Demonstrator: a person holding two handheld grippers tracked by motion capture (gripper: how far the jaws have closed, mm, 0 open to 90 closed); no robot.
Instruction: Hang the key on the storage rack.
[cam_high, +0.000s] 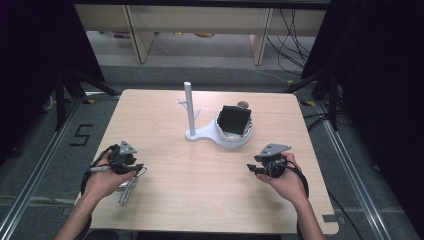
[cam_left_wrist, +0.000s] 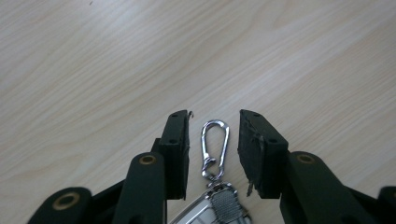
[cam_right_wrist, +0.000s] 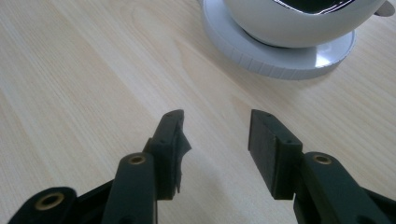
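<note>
Looking down the left gripper (cam_left_wrist: 214, 126), you have its jaws spread on either side of a silver carabiner clip (cam_left_wrist: 215, 145), with a clear gap between each pad and the metal, so nothing is pinched. The clip lies flat on the wooden table (cam_left_wrist: 102, 60), and it links through a small swivel to a silver key fob (cam_left_wrist: 219, 207) whose ribbed top shows at the bottom edge of that view. In the high view your left hand (cam_high: 107, 180) sits at the near left of the table, and the fob and clip (cam_high: 131, 184) lie just beside it toward the near edge.

Your right gripper (cam_right_wrist: 215, 140) is also spread, with bare table between the pads and nothing in them. It points at the round base of the white stand (cam_right_wrist: 280, 51), which is near but apart from it. In the high view the right gripper (cam_high: 255, 169) is at the near right, well apart from the left one.

The stand (cam_high: 220, 132) is at table centre, with an upright post (cam_high: 189, 107) on its left and a bowl part on its right holding a black, glossy object (cam_high: 235, 120); you can't tell what that is.
</note>
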